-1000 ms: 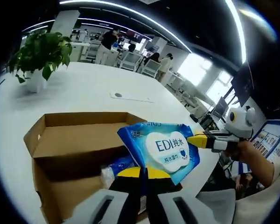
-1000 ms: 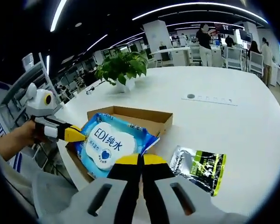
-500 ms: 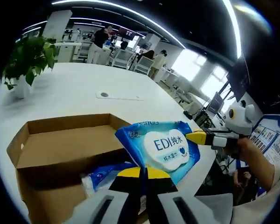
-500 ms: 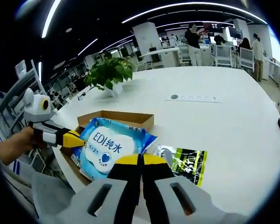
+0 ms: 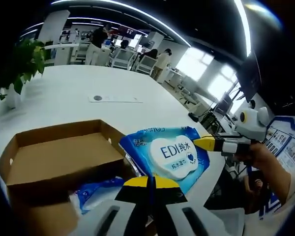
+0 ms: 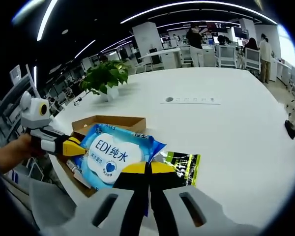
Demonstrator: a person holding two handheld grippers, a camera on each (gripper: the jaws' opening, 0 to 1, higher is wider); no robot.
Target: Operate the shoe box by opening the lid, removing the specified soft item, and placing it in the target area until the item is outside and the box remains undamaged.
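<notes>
Left gripper view: left gripper point(image 5: 150, 181), yellow-tipped fingers pressed together on the near edge of a blue wet-wipes pack point(image 5: 164, 155), printed "EDI" on a white label. Pack was held in the air above the table point(image 5: 64, 98), just beside the open cardboard shoe box point(image 5: 49, 157). Second blue packet point(image 5: 96, 189) lay inside the box, near its front. Right gripper point(image 5: 202, 143) entered from the right, held in a person's hand point(image 5: 263, 160), its yellow tip touching the pack's far edge. Potted plant point(image 5: 19, 61) stood at far left on the table.

Right gripper view: right gripper point(image 6: 148, 169), fingers closed on the same wet-wipes pack point(image 6: 113, 155), held above the box point(image 6: 108, 123). Left gripper point(image 6: 74, 146) came in from the left, its tip clamped on the pack's opposite edge. Green-and-black foil pouch point(image 6: 182, 164) lay flat on the table point(image 6: 226, 128), just right of the pack. Potted plant point(image 6: 105, 78) stood beyond the box. Chairs and people were visible in the office background.
</notes>
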